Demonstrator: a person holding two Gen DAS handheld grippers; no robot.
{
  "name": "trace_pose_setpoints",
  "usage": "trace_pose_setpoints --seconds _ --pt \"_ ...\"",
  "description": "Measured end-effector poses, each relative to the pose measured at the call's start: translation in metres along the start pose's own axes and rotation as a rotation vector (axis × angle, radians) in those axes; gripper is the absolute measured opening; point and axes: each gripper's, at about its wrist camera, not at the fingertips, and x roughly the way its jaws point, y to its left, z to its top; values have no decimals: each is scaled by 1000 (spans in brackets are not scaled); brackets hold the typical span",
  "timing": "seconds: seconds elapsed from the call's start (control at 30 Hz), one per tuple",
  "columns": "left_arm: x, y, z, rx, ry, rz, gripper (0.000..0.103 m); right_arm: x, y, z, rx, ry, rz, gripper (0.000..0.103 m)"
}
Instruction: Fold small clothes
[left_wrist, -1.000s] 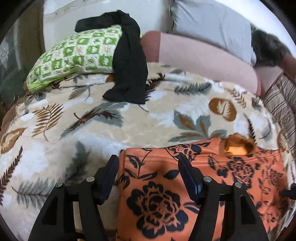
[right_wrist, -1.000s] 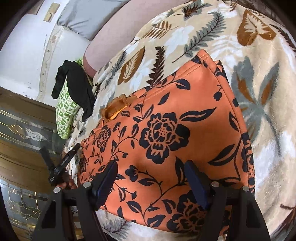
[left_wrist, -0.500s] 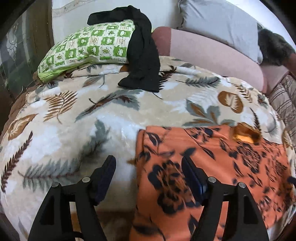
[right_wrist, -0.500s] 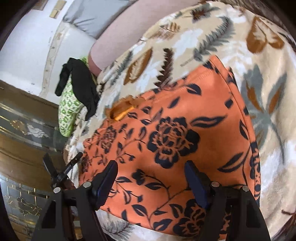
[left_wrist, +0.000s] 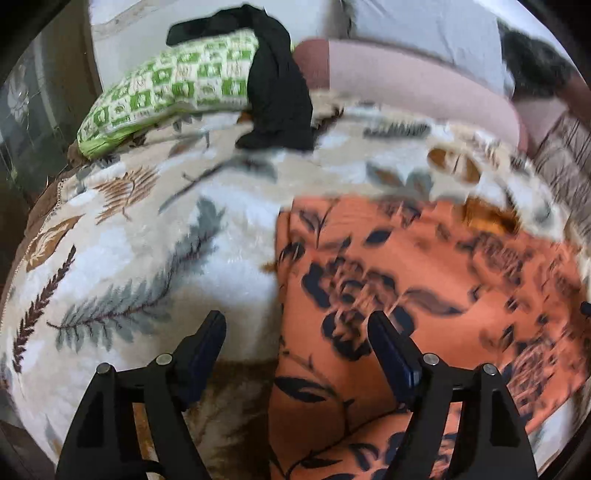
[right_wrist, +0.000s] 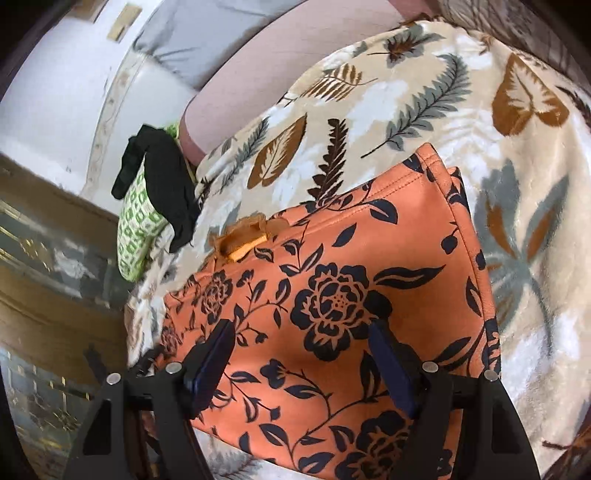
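Note:
An orange garment with black flowers (left_wrist: 424, 295) lies flat on the leaf-print blanket (left_wrist: 147, 258); it also shows in the right wrist view (right_wrist: 332, 306). A small orange bow (right_wrist: 243, 240) sits at its far hem. My left gripper (left_wrist: 297, 339) is open and empty, above the garment's left edge. My right gripper (right_wrist: 301, 347) is open and empty, over the garment's near part. The left gripper's tip (right_wrist: 144, 363) shows at the left of the right wrist view.
A green checked pillow (left_wrist: 166, 88) lies at the far left with a black garment (left_wrist: 277, 92) draped over it. A pink bolster (left_wrist: 413, 85) and a grey pillow (left_wrist: 424, 26) lie at the back. A wooden glass-panelled cabinet (right_wrist: 44, 295) stands to the left.
My left gripper has drawn back and left, so the garment now lies more to its right. My right gripper has pulled back slightly. Both stay open; the garment has not moved.

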Motion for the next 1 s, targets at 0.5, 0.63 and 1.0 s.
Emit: trace_pose_setpoints --seconds 0.5,0.63,1.0 --pt "-57 0 -28 -69 -51 -47 83 -48 12 -55 27 -52 91 78" --pt "-82 -10 -47 -56 -81 -61 83 -54 12 -79 20 -52 82 78" --pt "-105 -36 -50 -36 -142 -85 83 -80 40 -101 -66 -83 114 78"
